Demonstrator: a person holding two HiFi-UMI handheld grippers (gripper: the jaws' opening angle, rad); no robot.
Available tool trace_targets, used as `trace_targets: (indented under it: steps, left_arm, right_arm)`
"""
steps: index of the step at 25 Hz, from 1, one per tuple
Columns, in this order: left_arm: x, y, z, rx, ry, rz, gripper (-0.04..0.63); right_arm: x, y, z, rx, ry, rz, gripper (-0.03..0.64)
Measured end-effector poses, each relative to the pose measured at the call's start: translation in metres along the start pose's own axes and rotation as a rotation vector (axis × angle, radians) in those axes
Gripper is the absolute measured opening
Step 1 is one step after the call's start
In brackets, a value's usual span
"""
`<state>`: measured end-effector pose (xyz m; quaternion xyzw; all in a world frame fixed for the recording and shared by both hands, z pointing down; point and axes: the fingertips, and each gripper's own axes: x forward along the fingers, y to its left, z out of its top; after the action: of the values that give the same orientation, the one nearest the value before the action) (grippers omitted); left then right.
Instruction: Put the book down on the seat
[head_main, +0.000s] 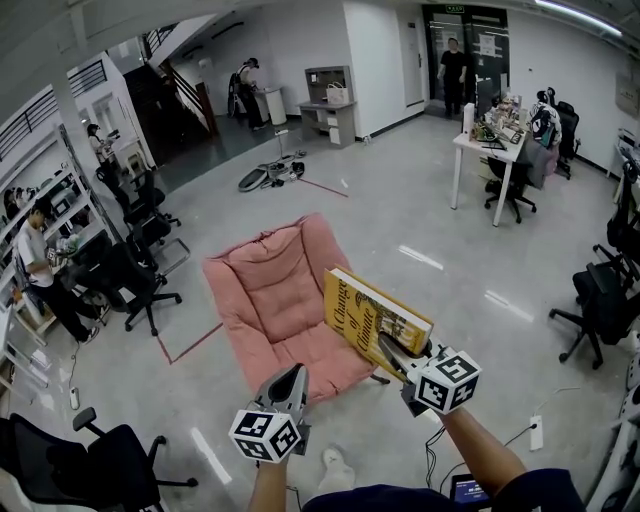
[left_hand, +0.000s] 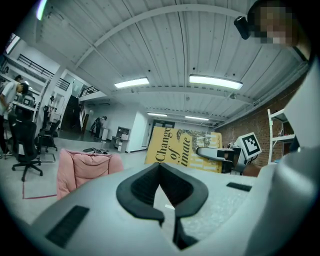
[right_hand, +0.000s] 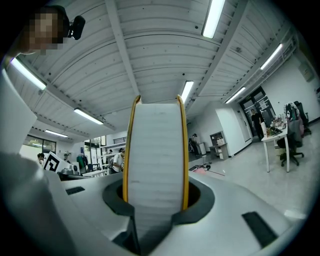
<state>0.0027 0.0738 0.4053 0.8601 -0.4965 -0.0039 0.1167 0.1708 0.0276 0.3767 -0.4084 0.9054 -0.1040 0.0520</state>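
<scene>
Here the right claw (head_main: 388, 348) pinches a yellow book (head_main: 372, 312) by its lower edge; its own view shows the page block filling the gap, with a yellow cover against each jaw. The book is held tilted in the air, cover facing up and left, and in the head view it overlaps the right edge of the pink seat (head_main: 270, 295), which sits on the grey floor (head_main: 430, 220). The left claw (head_main: 291, 377) hangs beside it, pressed together on nothing, pointing toward the seat.
</scene>
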Motion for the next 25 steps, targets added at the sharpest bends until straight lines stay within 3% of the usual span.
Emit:
trace_targets:
  steps: [25]
  left_arm:
    - [0.036, 0.112, 0.033, -0.039, -0.002, -0.007, 0.005]
  right_arm:
    - [0.121, 0.004, 0.006, -0.004, 0.026, -0.013, 0.150]
